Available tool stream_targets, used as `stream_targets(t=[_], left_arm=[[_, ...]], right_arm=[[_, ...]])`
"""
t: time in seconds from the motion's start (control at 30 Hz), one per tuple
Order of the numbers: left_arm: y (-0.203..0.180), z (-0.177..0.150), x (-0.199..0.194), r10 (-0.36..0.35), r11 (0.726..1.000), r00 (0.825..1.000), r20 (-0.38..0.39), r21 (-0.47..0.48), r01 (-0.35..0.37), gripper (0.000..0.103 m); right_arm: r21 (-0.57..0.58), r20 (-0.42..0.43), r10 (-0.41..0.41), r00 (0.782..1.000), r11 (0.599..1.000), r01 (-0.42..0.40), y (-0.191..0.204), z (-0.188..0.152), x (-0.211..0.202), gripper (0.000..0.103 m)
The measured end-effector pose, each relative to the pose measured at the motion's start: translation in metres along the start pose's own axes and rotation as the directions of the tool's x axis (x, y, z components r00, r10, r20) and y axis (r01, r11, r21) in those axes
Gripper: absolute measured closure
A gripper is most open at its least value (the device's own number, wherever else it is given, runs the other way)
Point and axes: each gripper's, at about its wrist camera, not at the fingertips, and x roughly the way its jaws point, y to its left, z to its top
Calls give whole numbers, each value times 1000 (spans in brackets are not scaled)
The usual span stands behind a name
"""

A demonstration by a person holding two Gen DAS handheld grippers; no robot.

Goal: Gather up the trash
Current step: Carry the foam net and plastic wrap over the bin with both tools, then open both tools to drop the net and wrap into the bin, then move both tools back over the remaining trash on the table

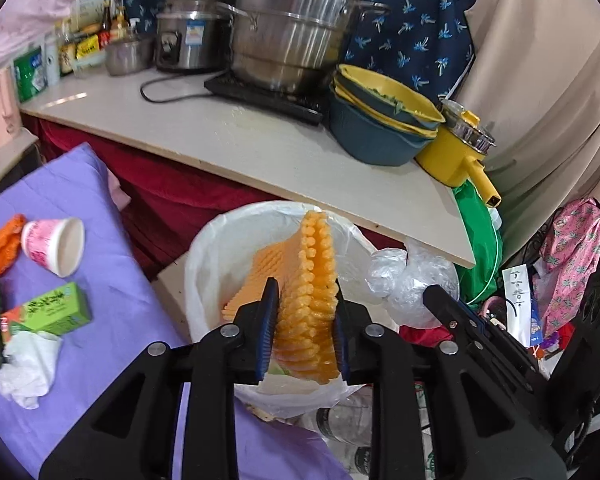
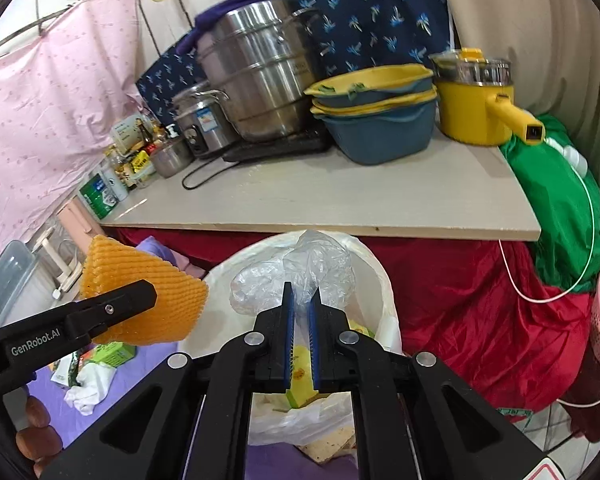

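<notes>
My left gripper (image 1: 305, 332) is clamped on the orange foam net (image 1: 308, 292), held above the white-lined bin (image 1: 204, 264). My right gripper (image 2: 301, 312) pinches a clear plastic bag (image 2: 300, 268) over the same bin.

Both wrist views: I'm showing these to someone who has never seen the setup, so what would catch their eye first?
Probably the orange foam net, clamped in the left gripper above the white-lined trash bin. Next, the crumpled clear plastic bag pinched in the right gripper over the same bin. Behind, the big steel steamer pot dominates the counter.
</notes>
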Motion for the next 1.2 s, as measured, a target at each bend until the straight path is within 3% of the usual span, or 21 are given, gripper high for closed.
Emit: stream_targets(t=[0.1,0.2,0.27,0.37,0.67,1.2], left_arm=[[6,1,17,0,1000,1000,-15,-17,-1,78],[11,2,24,27,999,1000,-10,-17,-27,69],[13,1,24,54,998,999,7,-15,-54,51],[16,2,20,112,994,993,42,-2,-112,37],[28,0,2,233,972,968,91,0,-234,31],[72,-32,-80,381,924,913,145,-85,-372,30]], right_arm=[[9,-22,-5,1000,1000,5,-3,-1,13,96],[2,-34,-9,999,1000,9,1,-1,24,91],[-3,-36,-8,999,1000,8,4,-1,28,86],[-11,-26,-11,1000,1000,11,9,1,30,74],[-27,12,-10,1000,1000,11,25,1,12,49],[-114,52,76,996,991,-70,89,-13,-43,40]])
